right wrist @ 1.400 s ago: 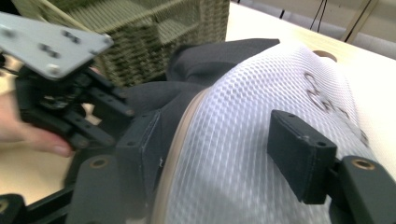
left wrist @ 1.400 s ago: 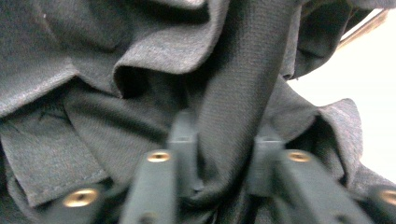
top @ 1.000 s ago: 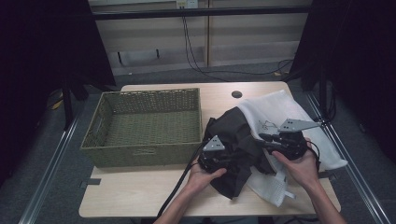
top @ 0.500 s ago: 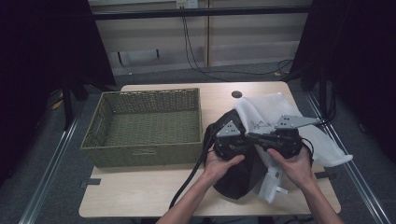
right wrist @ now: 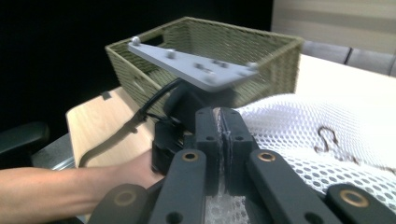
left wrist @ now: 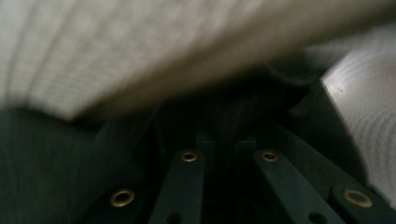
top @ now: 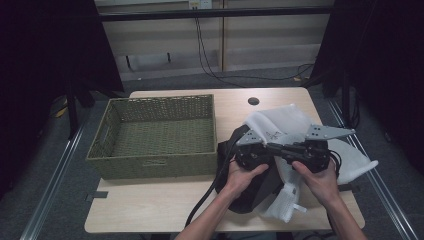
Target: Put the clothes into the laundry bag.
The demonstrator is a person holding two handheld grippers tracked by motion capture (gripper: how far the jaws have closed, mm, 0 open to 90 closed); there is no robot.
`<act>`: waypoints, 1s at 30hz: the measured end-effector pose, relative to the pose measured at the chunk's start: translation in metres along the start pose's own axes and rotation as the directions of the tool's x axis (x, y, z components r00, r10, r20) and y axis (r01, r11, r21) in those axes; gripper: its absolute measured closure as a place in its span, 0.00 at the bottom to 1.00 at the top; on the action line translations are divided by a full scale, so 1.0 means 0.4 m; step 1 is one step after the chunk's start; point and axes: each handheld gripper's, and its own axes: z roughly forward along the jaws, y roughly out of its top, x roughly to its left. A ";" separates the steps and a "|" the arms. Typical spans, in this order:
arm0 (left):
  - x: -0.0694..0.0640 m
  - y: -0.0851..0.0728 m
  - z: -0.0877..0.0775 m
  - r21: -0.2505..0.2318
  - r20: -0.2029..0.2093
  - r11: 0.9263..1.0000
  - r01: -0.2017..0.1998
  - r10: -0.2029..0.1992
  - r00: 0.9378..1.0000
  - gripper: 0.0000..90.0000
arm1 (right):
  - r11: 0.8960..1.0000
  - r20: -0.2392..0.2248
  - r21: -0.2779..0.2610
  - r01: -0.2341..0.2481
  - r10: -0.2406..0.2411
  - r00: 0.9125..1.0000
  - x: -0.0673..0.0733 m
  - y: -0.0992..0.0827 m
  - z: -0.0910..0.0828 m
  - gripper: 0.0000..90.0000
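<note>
Left gripper [top: 280,148], jaws closed on the dark garment [top: 252,192], which lies on the table [top: 150,205] at 3 o'clock of the wicker basket [top: 155,135]. Right gripper [right wrist: 222,135], jaws pinched on the white mesh bag [top: 280,122], which lies partly over the garment, at 12 o'clock of it.

The white mesh bag [right wrist: 327,140] beside the right gripper [right wrist: 222,121] is open-weave netting, soft and matt. The dark garment [top: 250,195] under both grippers looks like dull cloth (finely ribbed up close). The basket [top: 155,160] is rough woven wicker; the table [top: 150,210] is smooth pale wood.
</note>
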 end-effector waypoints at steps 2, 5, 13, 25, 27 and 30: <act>-0.001 -0.002 -0.010 0.004 -0.012 1.000 -0.010 0.010 1.000 0.91 | 1.000 0.029 0.020 -0.009 0.009 1.000 -0.015 -0.018 -0.009 0.97; -0.016 0.007 -0.033 0.035 -0.005 0.998 -0.054 0.054 0.999 0.77 | 1.000 0.046 0.029 -0.012 0.011 0.999 -0.026 -0.037 -0.020 0.97; -0.060 0.004 -0.159 0.061 -0.034 0.989 -0.138 0.140 0.990 0.46 | 0.998 0.081 0.068 -0.008 0.002 0.997 -0.035 -0.066 -0.020 0.97; -0.056 -0.110 -0.274 0.234 -0.055 0.948 -0.217 0.236 0.970 0.23 | 0.996 0.099 0.089 -0.001 -0.008 0.995 -0.037 -0.077 -0.027 0.97; -0.045 -0.127 -0.272 0.262 -0.052 0.940 -0.217 0.238 0.970 0.21 | 0.996 0.100 0.093 0.000 -0.009 0.995 -0.038 -0.080 -0.027 0.97; -0.043 -0.154 -0.242 0.346 0.000 0.905 -0.248 0.264 0.964 0.14 | 0.995 0.100 0.097 -0.009 -0.001 0.995 -0.042 -0.087 -0.024 0.97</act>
